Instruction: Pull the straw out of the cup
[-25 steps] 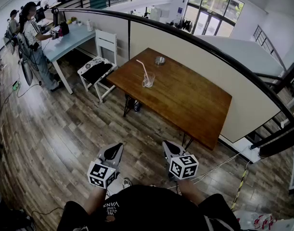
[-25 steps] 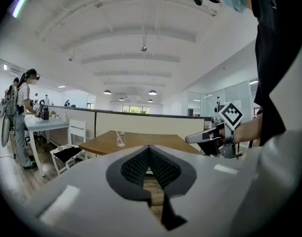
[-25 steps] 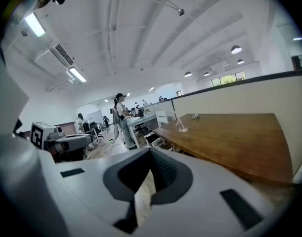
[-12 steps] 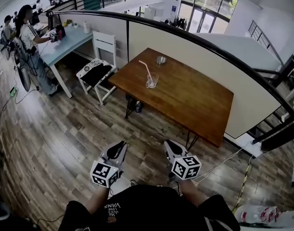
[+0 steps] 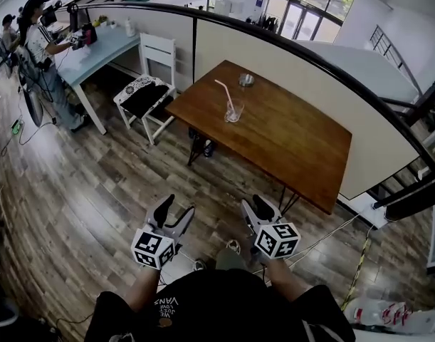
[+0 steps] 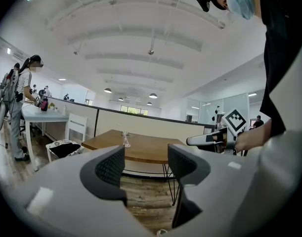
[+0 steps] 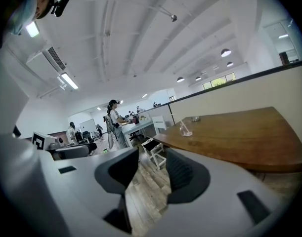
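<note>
Wooden table (image 5: 295, 148) stood well apart from me. On it was the cup (image 5: 234, 112), with the pink straw (image 5: 222, 91) inside. My left tongs (image 5: 176, 211) and right tongs (image 5: 256, 206) had just spread open, holding nothing. I had pulled nothing out yet.

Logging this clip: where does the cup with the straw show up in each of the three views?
Head view: the cup is above centre, near the far left end of the wooden table.
Left gripper view: the cup is small, left of centre, on the wooden table.
Right gripper view: the cup is right of centre, near the left end of the wooden table.
Shared landmark: the wooden table.
</note>
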`<state>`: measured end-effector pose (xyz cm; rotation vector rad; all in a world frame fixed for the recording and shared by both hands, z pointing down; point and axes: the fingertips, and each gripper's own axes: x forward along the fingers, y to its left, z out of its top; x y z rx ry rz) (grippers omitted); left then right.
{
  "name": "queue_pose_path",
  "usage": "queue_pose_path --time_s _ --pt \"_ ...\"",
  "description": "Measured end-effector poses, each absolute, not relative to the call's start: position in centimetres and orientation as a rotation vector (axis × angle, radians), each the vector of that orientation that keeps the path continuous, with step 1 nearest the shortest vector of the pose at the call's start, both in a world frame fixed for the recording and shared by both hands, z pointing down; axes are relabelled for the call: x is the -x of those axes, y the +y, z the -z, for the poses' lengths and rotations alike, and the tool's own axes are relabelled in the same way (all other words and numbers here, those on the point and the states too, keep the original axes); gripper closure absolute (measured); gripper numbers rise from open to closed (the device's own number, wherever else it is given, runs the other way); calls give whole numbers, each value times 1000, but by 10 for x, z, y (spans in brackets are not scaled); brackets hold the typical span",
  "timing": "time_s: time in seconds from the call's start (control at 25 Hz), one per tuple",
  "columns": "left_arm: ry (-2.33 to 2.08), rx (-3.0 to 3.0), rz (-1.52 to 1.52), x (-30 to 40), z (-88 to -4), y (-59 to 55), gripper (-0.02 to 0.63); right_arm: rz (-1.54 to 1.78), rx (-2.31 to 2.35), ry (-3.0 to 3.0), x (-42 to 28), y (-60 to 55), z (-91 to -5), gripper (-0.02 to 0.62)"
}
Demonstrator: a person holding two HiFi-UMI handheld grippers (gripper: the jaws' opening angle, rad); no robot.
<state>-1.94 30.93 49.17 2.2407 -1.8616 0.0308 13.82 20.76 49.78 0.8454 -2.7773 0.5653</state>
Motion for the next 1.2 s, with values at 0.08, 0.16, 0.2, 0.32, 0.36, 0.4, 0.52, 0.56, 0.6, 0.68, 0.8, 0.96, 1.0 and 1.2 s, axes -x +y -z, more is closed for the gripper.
queue_pose_path --time_s 0.08,0.16,0.2,0.32,0.36,0.4,0.52,0.56,0.6,0.68,0.8,0.96,1.0,1.2 --pt "-1864 -2229 -27 26 -495 301 344 -569 -839 -2771 -131 200 -502 456" --pt "-1867 -2217 -21 34 -499 290 339 -572 -828 -2769 -123 188 -505 456" --pt "-1868 -2213 -18 37 -500 283 339 -571 -823 -2769 -119 181 -506 456" --pt "-1871 -2203 -11 44 -501 262 339 -571 -804 -2767 -110 159 -507 456" --pt "-1870 -2199 -10 45 -501 253 339 -571 -797 -2765 -107 150 -507 456" --pt "-1868 -2197 -12 46 -501 244 339 -570 -790 -2764 -106 141 -508 456" --pt "-1871 -2195 -22 49 -502 212 339 -570 -771 -2762 -101 110 -511 456" --pt "-1876 -2193 -20 50 -502 201 339 -571 -764 -2762 -100 100 -512 456" --pt "-1878 -2191 -18 50 -502 191 339 -572 -759 -2763 -99 90 -513 456" --pt "-1880 -2188 -19 49 -501 171 339 -577 -749 -2764 -97 70 -513 456" --pt "-1886 -2180 -22 48 -502 144 339 -588 -719 -2763 -94 44 -517 456" --pt "-1904 -2153 -18 49 -505 111 339 -599 -674 -2761 -89 11 -522 454" --pt "-1911 -2144 -15 49 -505 103 339 -598 -662 -2761 -88 4 -523 456" --pt "-1954 -2099 1 52 -508 74 339 -591 -584 -2762 -81 -26 -528 455"
